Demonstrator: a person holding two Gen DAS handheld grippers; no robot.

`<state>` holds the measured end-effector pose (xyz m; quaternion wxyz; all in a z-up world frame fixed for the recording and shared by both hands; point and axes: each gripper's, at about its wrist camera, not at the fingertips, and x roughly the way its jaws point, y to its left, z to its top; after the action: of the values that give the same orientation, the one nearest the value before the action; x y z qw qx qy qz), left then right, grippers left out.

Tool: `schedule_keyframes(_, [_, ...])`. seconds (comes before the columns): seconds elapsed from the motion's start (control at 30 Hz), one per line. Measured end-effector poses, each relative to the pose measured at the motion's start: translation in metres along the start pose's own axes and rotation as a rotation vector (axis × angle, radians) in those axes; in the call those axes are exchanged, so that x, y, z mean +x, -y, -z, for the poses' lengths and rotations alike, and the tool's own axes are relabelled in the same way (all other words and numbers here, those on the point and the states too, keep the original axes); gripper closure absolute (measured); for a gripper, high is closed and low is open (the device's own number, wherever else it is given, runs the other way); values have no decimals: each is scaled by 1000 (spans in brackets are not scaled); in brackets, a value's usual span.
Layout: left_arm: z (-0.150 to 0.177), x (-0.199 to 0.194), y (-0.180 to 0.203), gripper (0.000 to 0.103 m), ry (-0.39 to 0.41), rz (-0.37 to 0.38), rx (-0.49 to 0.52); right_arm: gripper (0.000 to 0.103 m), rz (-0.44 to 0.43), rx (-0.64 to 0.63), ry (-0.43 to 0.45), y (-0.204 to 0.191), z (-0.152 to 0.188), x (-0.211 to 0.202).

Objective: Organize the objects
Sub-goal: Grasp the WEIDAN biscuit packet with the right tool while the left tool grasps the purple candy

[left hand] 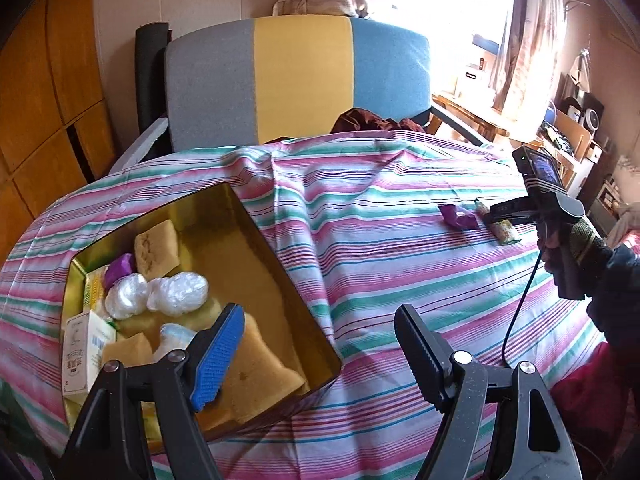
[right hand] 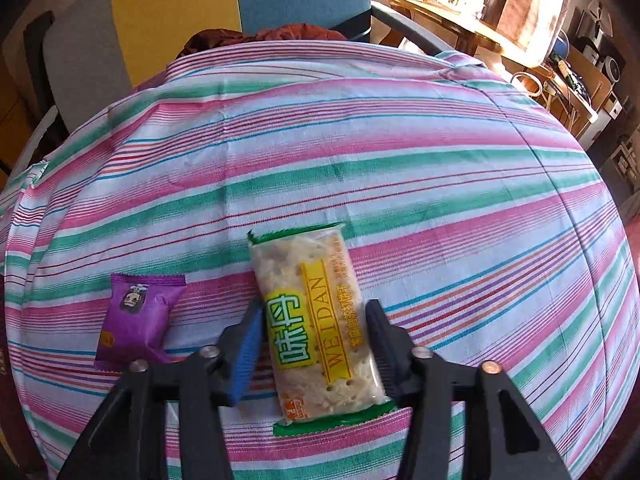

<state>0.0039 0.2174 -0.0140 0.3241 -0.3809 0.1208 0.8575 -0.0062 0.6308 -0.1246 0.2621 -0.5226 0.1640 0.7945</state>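
Observation:
A clear cracker packet with green ends (right hand: 316, 324) lies on the striped cloth (right hand: 360, 152). My right gripper (right hand: 314, 320) straddles it, both fingers against its sides. A purple snack packet (right hand: 138, 318) lies just to its left. In the left wrist view the right gripper (left hand: 500, 216) sits on the cracker packet (left hand: 506, 234) beside the purple packet (left hand: 458, 216). My left gripper (left hand: 320, 328) is open and empty, over the near edge of a gold tin (left hand: 256, 240) that holds sponges, wrapped white balls, a purple packet and small boxes.
A grey, yellow and blue chair (left hand: 296, 80) stands behind the table. A dark red cloth (left hand: 368, 118) lies on its seat. Shelves and clutter (left hand: 572, 136) fill the right side. A wooden cabinet (left hand: 44, 100) is at left.

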Motion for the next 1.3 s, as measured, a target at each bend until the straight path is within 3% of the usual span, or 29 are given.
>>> schedule_keyframes(0.17, [-23, 37, 32, 25, -66, 84, -16, 55, 45, 5, -17, 4, 1, -14])
schedule_keyframes(0.3, [-45, 69, 65, 26, -105, 123, 11, 55, 31, 68, -103, 21, 4, -1])
schedule_keyframes(0.53, [-81, 138, 115, 28, -221, 208, 17, 55, -11, 118, -120, 33, 5, -1])
schedule_keyframes(0.83, [-120, 205, 160, 29, -290, 197, 45, 55, -65, 165, -134, 44, 6, -3])
schedule_keyframes(1.1, [-122, 251, 190, 29, -360, 164, 117, 55, -68, 169, -135, 45, 8, -4])
schedule_keyframes(1.17, [-117, 255, 192, 46, -359, 153, 134, 55, -58, 154, -132, 42, 9, -5])
schedule_keyframes(1.2, [-114, 252, 193, 61, -325, 134, 165, 55, -52, 143, -128, 41, 9, -5])
schedule_keyframes(1.3, [-103, 239, 182, 61, -282, 146, 182, 55, -23, 99, -109, 33, 10, -6])
